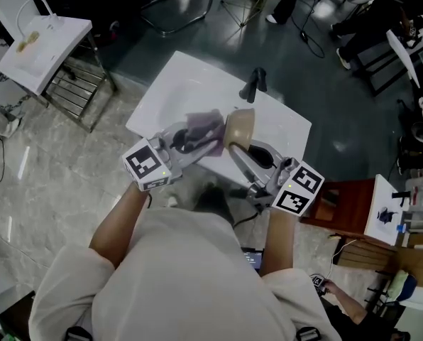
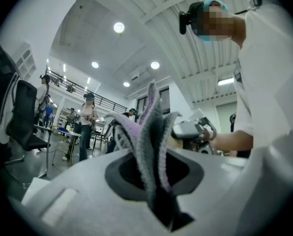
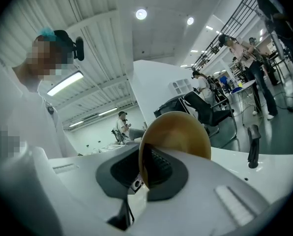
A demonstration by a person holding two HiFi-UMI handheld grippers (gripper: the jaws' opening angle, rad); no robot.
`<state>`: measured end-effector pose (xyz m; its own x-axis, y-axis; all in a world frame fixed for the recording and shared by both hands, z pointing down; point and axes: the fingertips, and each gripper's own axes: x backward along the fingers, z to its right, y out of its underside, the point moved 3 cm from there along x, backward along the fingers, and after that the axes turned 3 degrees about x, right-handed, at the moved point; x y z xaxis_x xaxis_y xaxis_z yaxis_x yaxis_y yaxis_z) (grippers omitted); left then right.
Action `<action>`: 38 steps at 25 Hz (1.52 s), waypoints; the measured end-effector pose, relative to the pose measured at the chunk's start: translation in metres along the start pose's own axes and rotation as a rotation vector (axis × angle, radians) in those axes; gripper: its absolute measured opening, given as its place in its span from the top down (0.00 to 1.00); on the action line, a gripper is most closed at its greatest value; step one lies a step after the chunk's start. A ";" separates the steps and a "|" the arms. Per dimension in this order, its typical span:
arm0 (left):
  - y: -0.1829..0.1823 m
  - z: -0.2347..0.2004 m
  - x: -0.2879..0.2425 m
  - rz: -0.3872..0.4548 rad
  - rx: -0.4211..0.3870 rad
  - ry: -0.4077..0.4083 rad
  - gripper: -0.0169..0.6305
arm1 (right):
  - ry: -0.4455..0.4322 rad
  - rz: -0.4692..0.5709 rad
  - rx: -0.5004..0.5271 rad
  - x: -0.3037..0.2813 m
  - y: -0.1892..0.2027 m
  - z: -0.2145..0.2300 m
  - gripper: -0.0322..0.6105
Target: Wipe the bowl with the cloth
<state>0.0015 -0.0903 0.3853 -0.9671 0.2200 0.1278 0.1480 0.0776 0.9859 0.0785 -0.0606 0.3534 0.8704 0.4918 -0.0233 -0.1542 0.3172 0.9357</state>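
**Cloth & bowl meet in mid-air over the table**

The bowl [image 1: 240, 128] is up off the white table [image 1: 190, 84], stood on edge and held by its rim. The right gripper [image 1: 234, 150] has its jaws clenched on that rim. The right gripper view shows the tan bowl [image 3: 178, 132] wedged between the pads of the right gripper [image 3: 141, 176], w/ the ribbed pad just behind the rim edge.

The left gripper [image 1: 197, 139] is clamped on the cloth [image 1: 206, 126]. In the left gripper view the grey-purple cloth [image 2: 151, 132] stands up in folds from between the closed jaws of the left gripper [image 2: 161, 195].

Key relation: in the head view the cloth sits immediately left of the bowl, touching it or v. nearly so; can't tell which. So the cloth-bearing left hand is the one that does the wiping, and the bowl lies to its right, across the gap between the two grippers. The bowl's rim plane runs roughly fore-aft from the person. Which face is turned to the cloth I can't settle.

Pose: both forearms reach fwd from the body and the grippers converge in a V, each about level, marker cubes toward the person.

My read: the next move needs the cloth pushed sideways into the bowl and rubbed round, w/ the right hand bracing. A dark item [image 1: 255, 82] lies further back on the table, clear of all this.
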 end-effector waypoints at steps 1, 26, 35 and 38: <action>-0.002 0.002 0.001 0.007 0.002 0.005 0.88 | 0.007 -0.001 0.000 0.000 0.001 0.001 0.93; 0.019 -0.009 -0.033 -0.094 -0.004 -0.078 0.88 | 0.019 -0.048 -0.087 0.022 0.016 0.021 0.93; 0.001 0.003 -0.038 -0.024 0.043 -0.012 0.88 | 0.131 -0.035 -0.102 0.027 0.016 0.047 0.93; -0.014 0.002 -0.042 0.002 0.034 -0.004 0.88 | 0.154 -0.068 -0.087 0.026 0.019 0.048 0.93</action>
<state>0.0401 -0.0986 0.3664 -0.9660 0.2239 0.1292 0.1569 0.1104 0.9814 0.1209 -0.0807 0.3881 0.7990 0.5835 -0.1450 -0.1435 0.4193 0.8965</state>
